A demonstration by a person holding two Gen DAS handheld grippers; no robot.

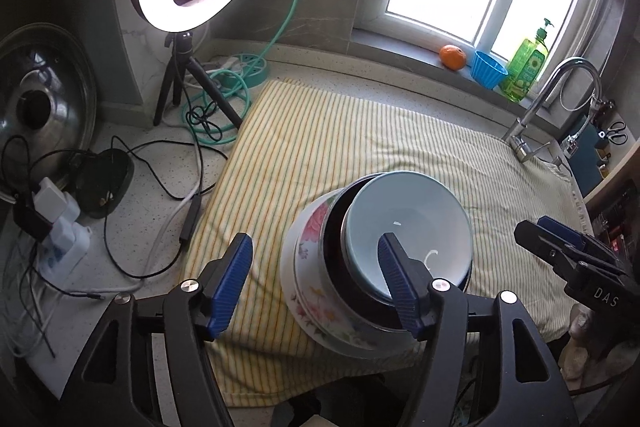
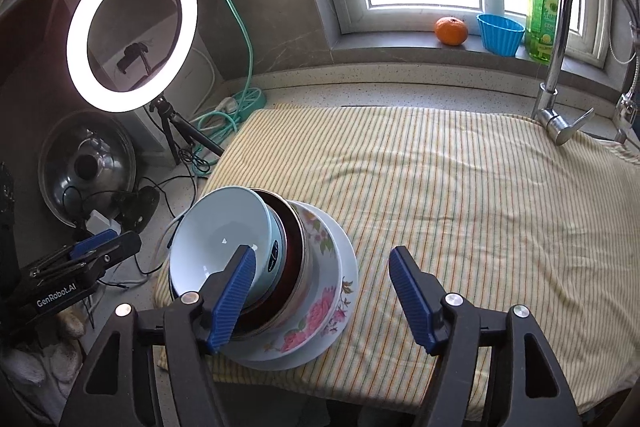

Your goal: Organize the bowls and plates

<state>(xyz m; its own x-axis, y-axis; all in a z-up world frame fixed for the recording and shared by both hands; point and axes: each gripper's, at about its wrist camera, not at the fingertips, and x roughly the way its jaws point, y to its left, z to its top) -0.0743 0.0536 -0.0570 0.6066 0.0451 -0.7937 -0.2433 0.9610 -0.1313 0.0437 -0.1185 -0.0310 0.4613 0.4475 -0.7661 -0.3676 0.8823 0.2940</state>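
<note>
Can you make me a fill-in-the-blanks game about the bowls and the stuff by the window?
1. The pale blue bowl sits at the very ___ of the stack.
2. The stack stands on a ___ cloth.
3. The round fruit on the windowsill is coloured ___.
4. The left gripper and the right gripper both have their jaws ___.

Missing words: top; striped; orange; open
</note>
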